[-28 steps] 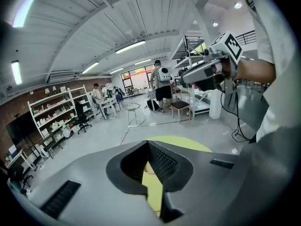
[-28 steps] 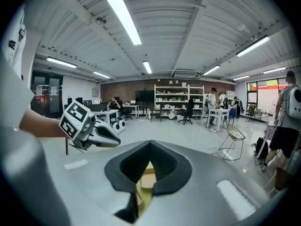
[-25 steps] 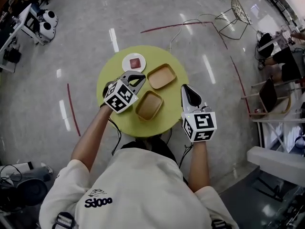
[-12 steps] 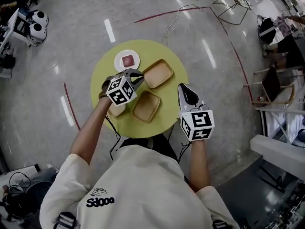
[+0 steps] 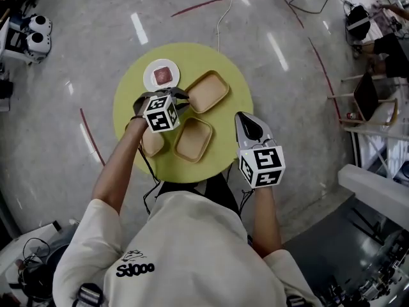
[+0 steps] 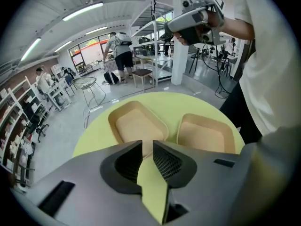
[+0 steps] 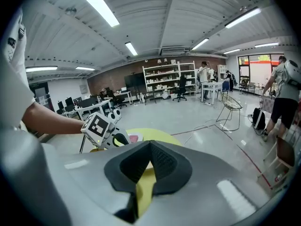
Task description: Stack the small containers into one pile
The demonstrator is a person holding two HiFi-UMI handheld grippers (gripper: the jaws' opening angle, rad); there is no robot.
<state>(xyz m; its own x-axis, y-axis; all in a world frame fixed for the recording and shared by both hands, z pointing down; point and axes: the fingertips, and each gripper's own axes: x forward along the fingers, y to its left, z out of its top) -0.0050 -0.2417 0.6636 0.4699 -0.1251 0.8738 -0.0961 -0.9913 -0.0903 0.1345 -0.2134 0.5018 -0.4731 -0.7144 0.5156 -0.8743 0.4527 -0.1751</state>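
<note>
On the round yellow-green table (image 5: 130,89) lie two tan rectangular trays side by side, the far one (image 5: 206,91) and the near one (image 5: 193,139). A small round tan container (image 5: 153,143) sits left of the near tray, partly under my left forearm. My left gripper (image 5: 181,95) hovers between the white plate (image 5: 162,74) and the far tray. Its jaws are opening, with nothing between them (image 6: 147,147); both trays (image 6: 138,126) (image 6: 206,133) lie ahead of it. My right gripper (image 5: 243,118) is shut and empty over the table's right edge (image 7: 149,145).
The white plate holds a dark red piece. Beyond the table the grey floor carries red tape lines and a cable (image 5: 220,18). A wire chair (image 7: 230,108), desks, shelves and people stand farther off in the room.
My left gripper's jaws have parted. The table now sits higher in the head view, and the small round container shows beside my left forearm. The right gripper stays shut.
</note>
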